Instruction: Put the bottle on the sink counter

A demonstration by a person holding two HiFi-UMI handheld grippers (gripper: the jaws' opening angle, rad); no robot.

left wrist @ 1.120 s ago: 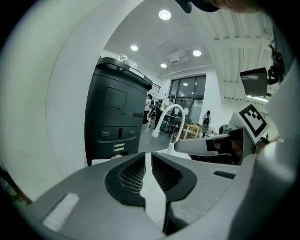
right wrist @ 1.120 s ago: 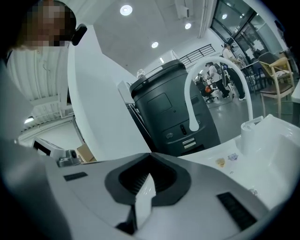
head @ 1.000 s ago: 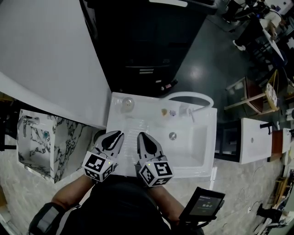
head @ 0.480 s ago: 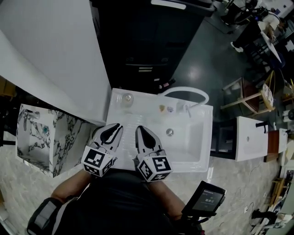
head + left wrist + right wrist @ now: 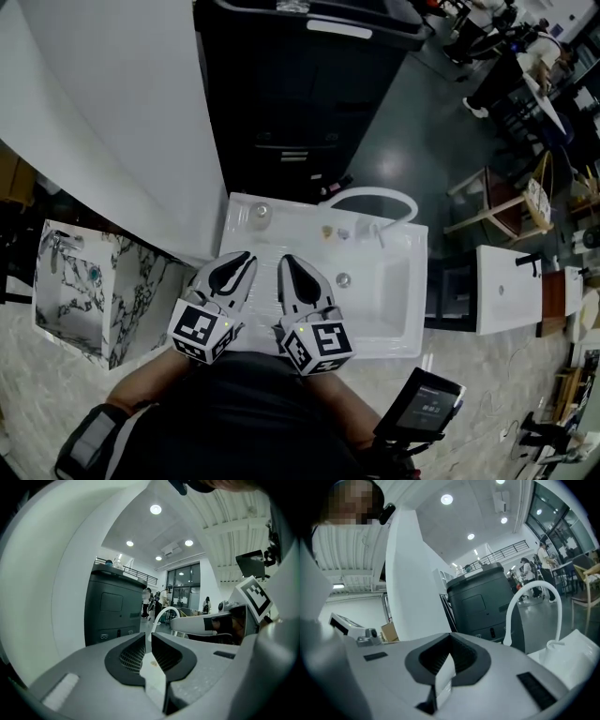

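Both tongs are pressed together with nothing between them: the left gripper [image 5: 242, 261] and the right gripper [image 5: 289, 265] hover side by side over the near left part of the sink counter [image 5: 302, 217], tips pointing toward its far edge, and each gripper view shows only a thin slit of white between its ribbed pads. The likeliest candidate for the bottle [image 5: 261, 214] is a small clear round-topped thing standing upright at the counter's far left corner, well apart from both grippers and left of the arched white faucet [image 5: 375, 199]. Seen from straight above, though, it could as well be a cup. Two tiny items sit along the far edge beside the faucet, too small to identify. A second clear container [image 5: 117, 563] stands on top of the dark cabinet [image 5: 300, 94] behind the sink, so the bottle's identity is not certain. If the corner thing is the bottle, I judge the placing already done, with both grippers free of it. If the bottle is the one on the cabinet, the task is at the reach step: one gripper must rise to the cabinet top, open, and close on the body before carrying it down to a bare stretch of counter left of the basin [image 5: 386, 292].
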